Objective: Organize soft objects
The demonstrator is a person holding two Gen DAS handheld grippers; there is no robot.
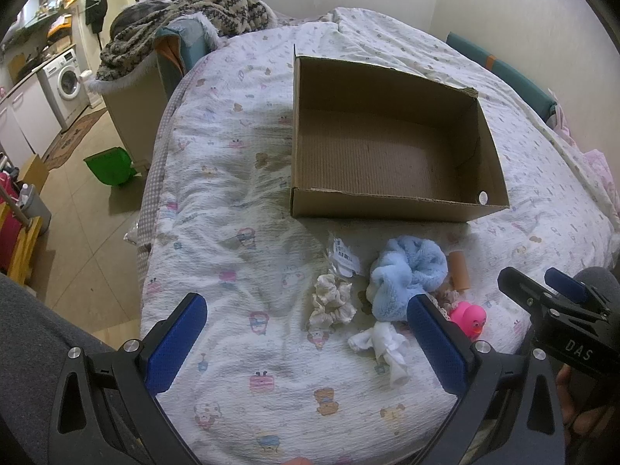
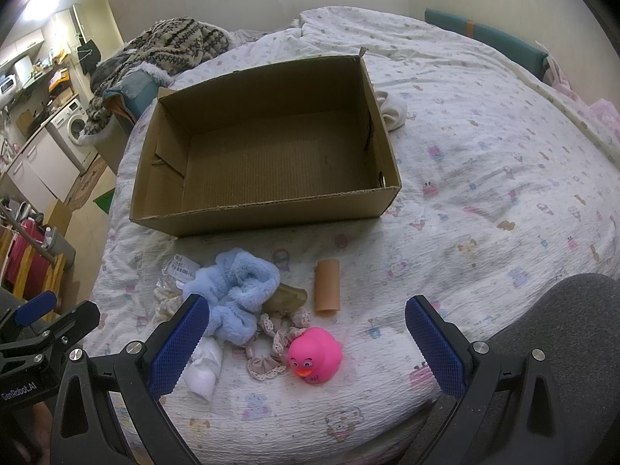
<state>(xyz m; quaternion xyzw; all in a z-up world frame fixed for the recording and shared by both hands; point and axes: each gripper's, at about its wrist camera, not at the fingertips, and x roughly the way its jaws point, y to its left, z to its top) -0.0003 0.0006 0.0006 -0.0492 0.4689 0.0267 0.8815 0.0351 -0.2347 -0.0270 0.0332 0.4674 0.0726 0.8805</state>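
Corrugated cardboard box (image 2: 267,143), rectangular, 12 o'clock | fluffy blue scrunchie (image 2: 236,290) | glossy pink duck (image 2: 316,354) | left tool (image 1: 310,345), right tool (image 2: 310,345): both agape, holding nothing

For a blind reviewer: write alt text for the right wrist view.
An empty brown cardboard box sits on a cartoon-print bed quilt. Nearer lie a fluffy light-blue cloth, a pink rubber duck and a tan cardboard tube, before the open right tongs.
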